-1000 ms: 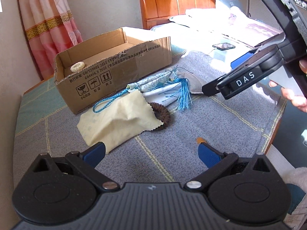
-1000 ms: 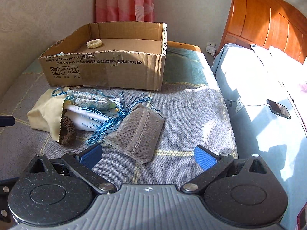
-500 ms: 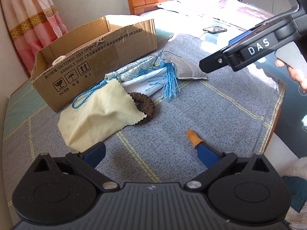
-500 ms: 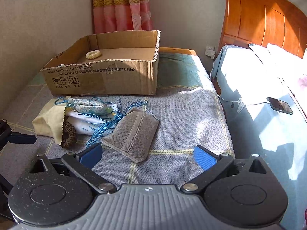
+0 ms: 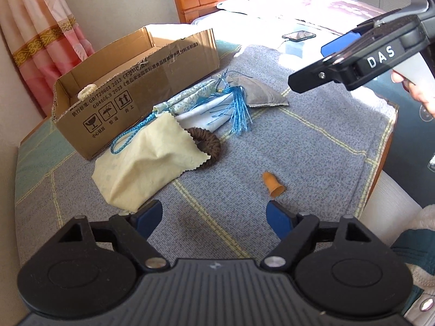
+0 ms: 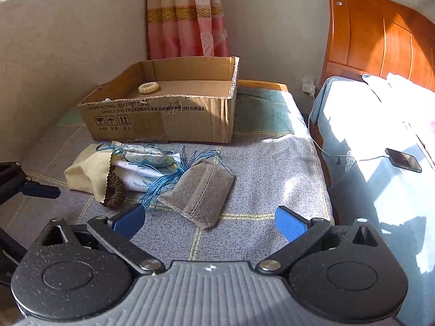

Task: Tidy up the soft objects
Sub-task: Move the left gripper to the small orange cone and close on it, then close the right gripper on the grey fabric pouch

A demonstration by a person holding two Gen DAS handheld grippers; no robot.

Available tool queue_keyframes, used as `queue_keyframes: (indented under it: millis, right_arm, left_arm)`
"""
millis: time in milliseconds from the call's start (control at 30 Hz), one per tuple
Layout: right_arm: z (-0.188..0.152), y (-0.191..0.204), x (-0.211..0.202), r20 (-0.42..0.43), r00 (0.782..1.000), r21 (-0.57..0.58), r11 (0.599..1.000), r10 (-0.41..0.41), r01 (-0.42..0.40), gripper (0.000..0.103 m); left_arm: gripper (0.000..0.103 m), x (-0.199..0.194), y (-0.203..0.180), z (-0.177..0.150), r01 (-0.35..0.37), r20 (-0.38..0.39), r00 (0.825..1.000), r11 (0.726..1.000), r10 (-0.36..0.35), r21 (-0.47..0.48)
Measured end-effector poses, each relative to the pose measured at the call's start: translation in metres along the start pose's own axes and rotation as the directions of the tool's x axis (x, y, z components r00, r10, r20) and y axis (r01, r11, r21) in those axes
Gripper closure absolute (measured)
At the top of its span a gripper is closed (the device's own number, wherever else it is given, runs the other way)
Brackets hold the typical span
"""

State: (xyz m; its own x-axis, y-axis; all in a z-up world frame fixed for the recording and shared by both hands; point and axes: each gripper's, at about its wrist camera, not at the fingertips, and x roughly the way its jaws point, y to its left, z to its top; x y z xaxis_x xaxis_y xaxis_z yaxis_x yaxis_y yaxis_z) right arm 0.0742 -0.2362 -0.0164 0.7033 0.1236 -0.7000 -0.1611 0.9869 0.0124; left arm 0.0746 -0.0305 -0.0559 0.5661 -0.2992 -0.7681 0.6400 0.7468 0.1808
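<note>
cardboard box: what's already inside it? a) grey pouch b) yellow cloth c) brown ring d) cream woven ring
d: the cream woven ring lies on the floor of the cardboard box, while the grey pouch, yellow cloth and brown ring lie on the blanket in front of it.

Matt corrugated cardboard box (image 6: 163,119) on a coarse woven grey blanket (image 6: 272,168). Soft yellow cloth (image 5: 146,157) with pinked edges. Rough grey fabric pouch (image 6: 198,190). Glossy varnished wooden headboard (image 6: 380,35).
</note>
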Motion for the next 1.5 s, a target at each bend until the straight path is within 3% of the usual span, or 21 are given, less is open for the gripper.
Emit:
queue_keyframes:
  millis: [167,567,800,933,1100,1267,1500]
  right_arm:
    - [-0.002,-0.007,-0.001,0.001,1.000,0.025,1.000,-0.006,0.006,0.000]
    - [-0.006,-0.004,0.012,-0.047,0.999,0.027,1.000,-0.012,0.013,0.000]
    - [-0.006,-0.003,0.017,-0.065,0.998,0.030,0.999,-0.023,0.025,0.000]
    - [-0.005,-0.002,0.019,-0.070,0.997,0.022,0.999,-0.026,0.028,0.000]
    - [-0.004,0.000,0.023,-0.077,0.997,0.013,1.000,-0.026,0.027,0.000]
    - [-0.002,0.002,0.032,-0.092,0.995,0.012,1.000,-0.027,0.028,0.000]
    - [0.014,0.005,0.045,-0.075,0.997,0.033,0.999,-0.014,0.017,0.000]
  left_arm:
    - [0.023,0.011,-0.001,-0.003,0.075,0.015,0.997,0.997,-0.075,-0.019]
    - [0.047,0.027,0.000,0.011,0.175,0.079,0.982,0.984,-0.174,-0.015]
    - [0.076,0.026,-0.003,0.011,0.222,0.100,0.970,0.975,-0.220,-0.004]
    - [0.083,0.025,-0.005,0.011,0.242,0.106,0.965,0.970,-0.242,0.010]
    - [0.083,0.024,-0.006,0.010,0.218,0.100,0.971,0.976,-0.215,-0.015]
    - [0.083,0.020,0.002,0.005,0.130,0.089,0.989,0.987,-0.121,-0.094]
    - [0.083,0.014,0.020,-0.007,0.065,0.076,0.996,0.977,-0.051,-0.204]
